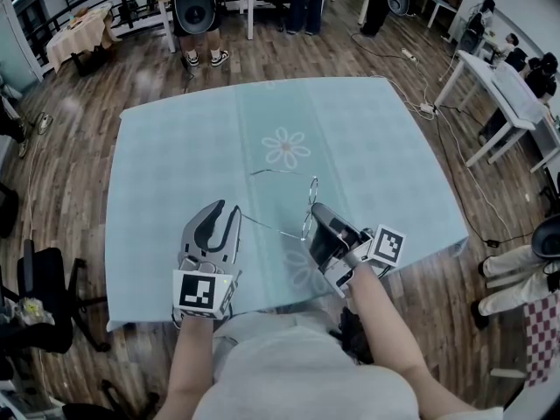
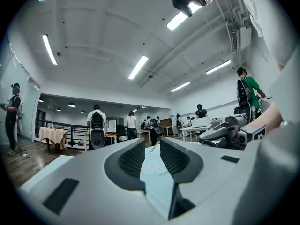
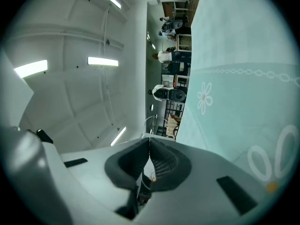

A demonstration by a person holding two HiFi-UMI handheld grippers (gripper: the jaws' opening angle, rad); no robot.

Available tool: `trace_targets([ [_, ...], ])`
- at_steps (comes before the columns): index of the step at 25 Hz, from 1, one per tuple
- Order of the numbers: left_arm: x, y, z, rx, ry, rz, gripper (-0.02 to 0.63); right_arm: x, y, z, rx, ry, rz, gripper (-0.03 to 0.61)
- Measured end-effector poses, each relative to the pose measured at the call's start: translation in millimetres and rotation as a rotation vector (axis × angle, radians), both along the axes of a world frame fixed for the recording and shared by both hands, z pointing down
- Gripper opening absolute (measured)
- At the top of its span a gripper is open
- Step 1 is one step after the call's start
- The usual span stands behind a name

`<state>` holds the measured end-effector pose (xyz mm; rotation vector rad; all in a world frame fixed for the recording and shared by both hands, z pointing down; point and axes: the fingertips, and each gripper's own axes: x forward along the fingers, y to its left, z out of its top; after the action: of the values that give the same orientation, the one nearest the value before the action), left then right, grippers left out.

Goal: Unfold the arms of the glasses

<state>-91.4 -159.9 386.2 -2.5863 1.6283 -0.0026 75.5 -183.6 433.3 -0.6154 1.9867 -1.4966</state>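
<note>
A person's grey shirt (image 1: 297, 383) and bare forearms fill the near edge. Just beyond them the left tongs (image 1: 227, 209) hang released over the worktop (image 1: 175, 164), jaws apart with only teal cloth showing between them. The right tongs (image 1: 317, 210) are clenched on the thin wire frame of the glasses (image 1: 312, 182), over the worktop's near half. One slim arm of the glasses reaches left and ends just beside the left tongs; another points toward the printed daisy (image 1: 286, 147).
</note>
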Motion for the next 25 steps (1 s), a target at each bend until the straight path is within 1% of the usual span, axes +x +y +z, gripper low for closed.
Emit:
trace_targets([
  [3, 2, -1, 0, -0.004, 0.012, -0.009, 0.104, 3, -5, -2, 0.004, 0.0, 0.066, 0.011],
  [6, 6, 0, 1, -0.018, 0.025, -0.015, 0.103, 5, -7, -6, 0.013, -0.012, 0.11, 0.011],
  [12, 10, 4, -1, -0.011, 0.034, -0.074, 0.101, -5, -2, -15, 0.028, -0.035, 0.189, 0.011],
  [16, 15, 6, -2, -0.026, 0.058, -0.088, 0.098, -2, 0, -14, 0.019, -0.05, 0.292, 0.011],
  [19, 24, 10, -2, -0.028, 0.04, -0.081, 0.078, 7, 0, -11, 0.01, -0.058, 0.357, 0.011],
  [21, 29, 11, -2, -0.018, 0.028, -0.078, 0.063, 8, 1, -12, 0.015, -0.056, 0.373, 0.011],
  [23, 30, 12, -3, -0.006, 0.016, -0.076, 0.032, 7, 2, -17, 0.029, -0.054, 0.384, 0.011],
  [25, 31, 12, -4, -0.002, 0.014, -0.076, 0.021, 5, 3, -22, 0.039, -0.059, 0.392, 0.011],
])
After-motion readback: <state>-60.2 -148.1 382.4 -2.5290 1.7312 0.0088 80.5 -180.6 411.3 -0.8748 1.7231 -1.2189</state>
